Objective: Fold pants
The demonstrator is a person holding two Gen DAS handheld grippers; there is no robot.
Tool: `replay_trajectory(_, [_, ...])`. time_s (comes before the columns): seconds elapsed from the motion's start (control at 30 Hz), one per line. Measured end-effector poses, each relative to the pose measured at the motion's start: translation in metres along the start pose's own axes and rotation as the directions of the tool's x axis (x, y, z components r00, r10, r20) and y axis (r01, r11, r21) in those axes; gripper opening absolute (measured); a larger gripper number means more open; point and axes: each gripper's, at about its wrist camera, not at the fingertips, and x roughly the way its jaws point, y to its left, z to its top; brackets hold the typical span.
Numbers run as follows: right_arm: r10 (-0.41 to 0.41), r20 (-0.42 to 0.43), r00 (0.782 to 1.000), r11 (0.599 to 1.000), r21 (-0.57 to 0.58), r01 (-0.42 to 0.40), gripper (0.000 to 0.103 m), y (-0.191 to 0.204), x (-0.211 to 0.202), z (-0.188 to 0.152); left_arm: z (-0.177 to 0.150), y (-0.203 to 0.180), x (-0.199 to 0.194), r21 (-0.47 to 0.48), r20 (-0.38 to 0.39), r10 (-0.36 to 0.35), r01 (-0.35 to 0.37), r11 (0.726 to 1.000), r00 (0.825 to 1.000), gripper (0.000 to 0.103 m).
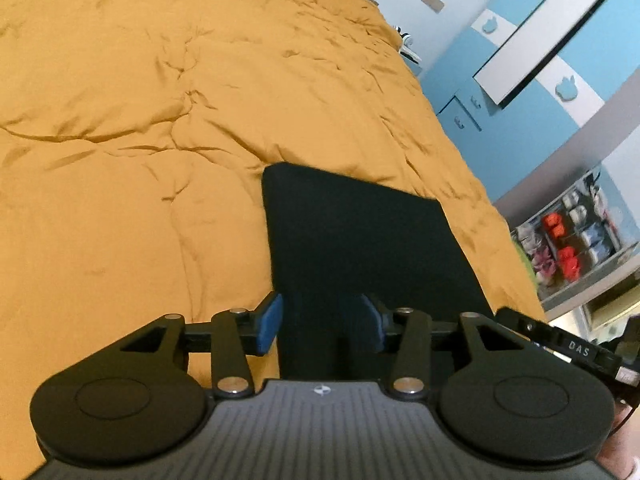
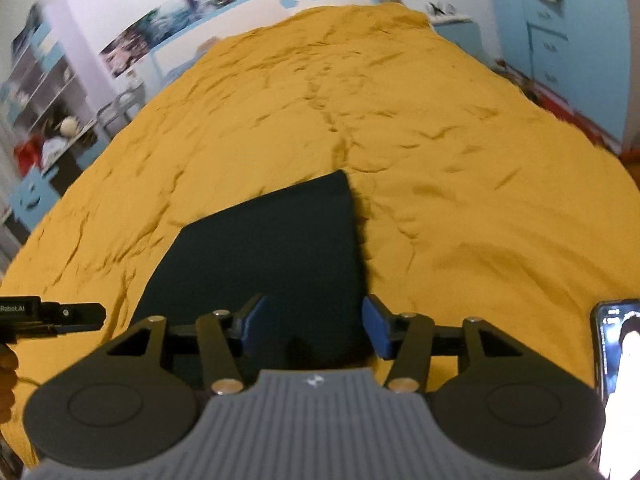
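Note:
Dark navy pants (image 1: 360, 240) lie folded into a flat rectangle on a mustard-yellow bedspread (image 1: 140, 160). My left gripper (image 1: 322, 324) hovers over the near edge of the pants, open. Its blue pads (image 1: 270, 322) stand well apart, the left one just past the cloth's left edge. In the right wrist view the same pants (image 2: 272, 248) stretch away from my right gripper (image 2: 316, 326), which is also open. One of its pads (image 2: 378, 328) sits at the cloth's right edge. Neither gripper pinches any cloth. The nearest strip of the pants is hidden under the gripper bodies.
The wrinkled bedspread (image 2: 440, 140) fills most of both views. A blue and white wardrobe (image 1: 540, 120) and a shelf of small items (image 1: 572, 236) stand beyond the bed's right side. Shelves (image 2: 40, 92) stand on the left. A lit phone (image 2: 618, 360) is at the right edge.

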Motion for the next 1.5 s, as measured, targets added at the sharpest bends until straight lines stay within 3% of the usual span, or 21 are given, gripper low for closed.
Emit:
replay_trajectory(0.3, [0.140,-0.085,0.987,0.961,0.254,-0.114,0.053,-0.049,0.058,0.012,0.021,0.050,0.054,-0.231,-0.054,-0.091,0.076,0.970,0.994,0.060])
replay_trajectory(0.5, [0.298,-0.092,0.950,0.888,0.391,-0.241,0.056,-0.074,0.093,0.019,0.021,0.062,0.076,-0.308,-0.063,-0.158,0.132,0.942,0.985,0.060])
replay_trajectory(0.6, [0.345,-0.108,0.932,0.865,0.422,-0.271,0.049,-0.077,0.108,0.026,0.025,0.064,0.089,-0.343,-0.070,-0.185,0.151,0.927,0.980,0.060])
replay_trajectory(0.67, [0.370,-0.115,0.922,0.852,0.437,-0.287,0.047,-0.077,0.115,0.029,0.027,0.063,0.095,-0.347,-0.075,-0.200,0.163,0.923,0.977,0.053])
replay_trajectory(0.83, [0.373,-0.124,0.919,0.856,0.429,-0.289,0.031,-0.072,0.123,0.030,0.029,0.063,0.101,-0.348,-0.084,-0.190,0.150,0.925,0.978,0.037])
replay_trajectory(0.97, [0.357,-0.115,0.927,0.868,0.409,-0.283,0.025,-0.063,0.117,0.031,0.030,0.058,0.093,-0.349,-0.068,-0.175,0.141,0.927,0.982,0.025])
replay_trajectory(1.1, [0.307,-0.110,0.945,0.918,0.297,-0.263,0.022,-0.038,0.099,0.043,0.033,0.043,0.076,-0.301,-0.034,-0.138,0.121,0.946,0.990,0.022])
replay_trajectory(1.27, [0.282,-0.089,0.955,0.938,0.234,-0.255,0.020,-0.016,0.075,0.053,0.038,0.028,0.043,-0.254,0.002,-0.151,0.146,0.956,0.989,0.021])
replay_trajectory(1.33, [0.331,-0.077,0.940,0.917,0.263,-0.301,0.019,-0.011,0.066,0.053,0.039,0.022,0.027,-0.224,0.018,-0.137,0.137,0.965,0.990,0.021])
replay_trajectory(1.5, [0.358,-0.062,0.932,0.912,0.240,-0.334,0.019,0.014,0.045,0.050,0.044,0.017,-0.013,-0.191,0.051,-0.136,0.144,0.971,0.989,0.021])
